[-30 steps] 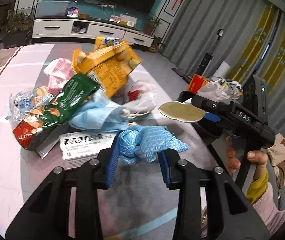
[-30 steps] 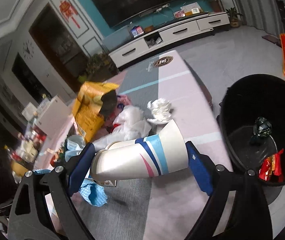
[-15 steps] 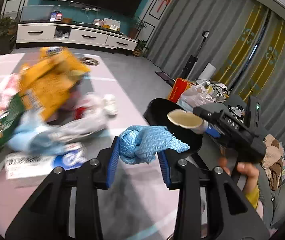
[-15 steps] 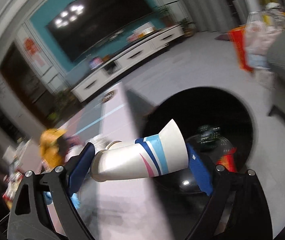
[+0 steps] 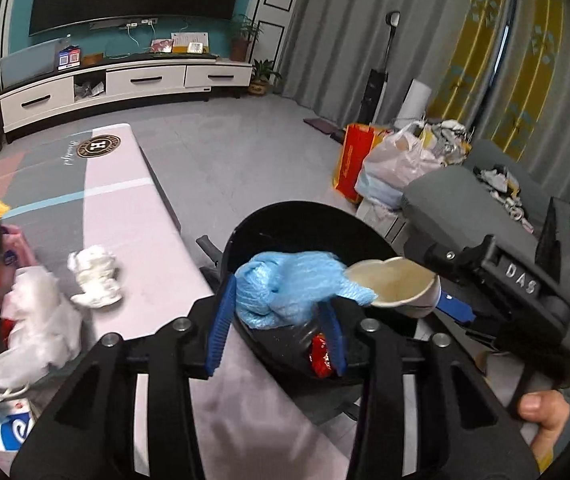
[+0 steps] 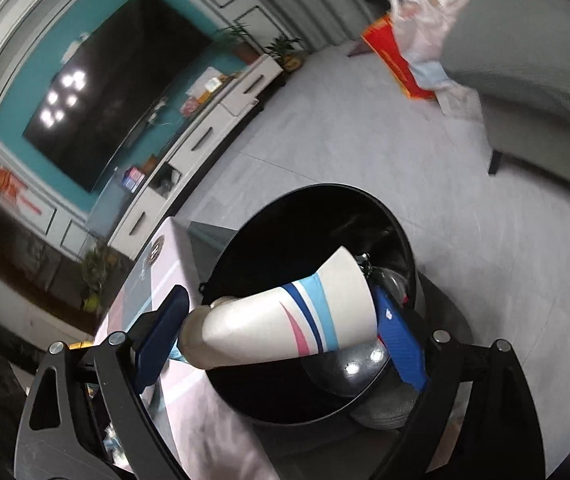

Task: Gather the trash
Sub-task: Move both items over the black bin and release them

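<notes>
In the left wrist view my left gripper (image 5: 277, 324) hangs over the black bin (image 5: 305, 210). A crumpled blue cloth (image 5: 285, 288) sits between its blue pads, still touching both while the jaws are opening. My right gripper (image 5: 441, 284) comes in from the right, shut on a crushed paper cup (image 5: 393, 284) whose mouth faces the cloth. In the right wrist view the white cup (image 6: 285, 316), striped blue and pink, lies lengthwise between the pads of the right gripper (image 6: 281, 340), above the open bin (image 6: 325, 191).
A red wrapper (image 5: 321, 356) lies in the bin. On the pink table (image 5: 125, 220) to the left are a white tissue wad (image 5: 95, 280), a white plastic bag (image 5: 37, 332) and a medicine box (image 5: 1, 428). A grey seat (image 5: 445, 192) and floor bags (image 5: 389, 160) stand behind.
Both grippers have swung right, away from the trash pile, and now hang over the bin. The left pads stand slightly wider around the cloth. The right gripper has rolled, cup still held.
</notes>
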`<act>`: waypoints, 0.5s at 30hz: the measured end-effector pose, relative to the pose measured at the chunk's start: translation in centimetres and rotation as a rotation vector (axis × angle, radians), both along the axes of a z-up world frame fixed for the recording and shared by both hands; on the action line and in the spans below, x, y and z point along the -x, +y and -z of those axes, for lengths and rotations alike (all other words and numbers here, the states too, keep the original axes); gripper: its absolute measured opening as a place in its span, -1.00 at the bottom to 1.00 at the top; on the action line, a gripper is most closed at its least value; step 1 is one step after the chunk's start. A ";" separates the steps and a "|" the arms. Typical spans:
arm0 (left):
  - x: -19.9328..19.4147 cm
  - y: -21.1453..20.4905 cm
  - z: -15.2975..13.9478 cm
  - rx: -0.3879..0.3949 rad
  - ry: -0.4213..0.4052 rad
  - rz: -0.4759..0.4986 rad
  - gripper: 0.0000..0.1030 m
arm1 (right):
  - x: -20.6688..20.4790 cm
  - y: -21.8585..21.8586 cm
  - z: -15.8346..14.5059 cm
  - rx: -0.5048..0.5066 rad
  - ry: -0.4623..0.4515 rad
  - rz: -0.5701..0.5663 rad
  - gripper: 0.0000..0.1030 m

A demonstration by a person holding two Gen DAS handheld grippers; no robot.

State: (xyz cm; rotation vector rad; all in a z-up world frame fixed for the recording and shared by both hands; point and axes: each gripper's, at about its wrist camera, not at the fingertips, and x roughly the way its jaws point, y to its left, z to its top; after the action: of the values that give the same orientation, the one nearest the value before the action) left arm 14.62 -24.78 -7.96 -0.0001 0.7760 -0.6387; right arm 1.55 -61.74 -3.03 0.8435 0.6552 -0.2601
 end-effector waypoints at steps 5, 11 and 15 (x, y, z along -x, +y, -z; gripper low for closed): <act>-0.1 -0.4 0.3 -0.006 -0.005 -0.002 0.56 | 0.1 -0.9 0.3 -0.055 0.004 0.022 0.84; 0.9 1.7 0.3 -0.003 0.001 -0.015 0.65 | 0.2 -0.1 -0.2 -0.063 -0.020 -0.001 0.84; 2.8 4.7 0.1 0.002 -0.007 -0.020 0.71 | -0.5 1.4 -0.9 -0.039 -0.026 -0.063 0.84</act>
State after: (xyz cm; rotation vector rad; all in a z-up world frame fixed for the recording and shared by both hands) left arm 11.85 -20.06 -8.06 -0.0072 0.7680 -0.6201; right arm 2.05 -60.32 -2.17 0.8609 0.6632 -0.1802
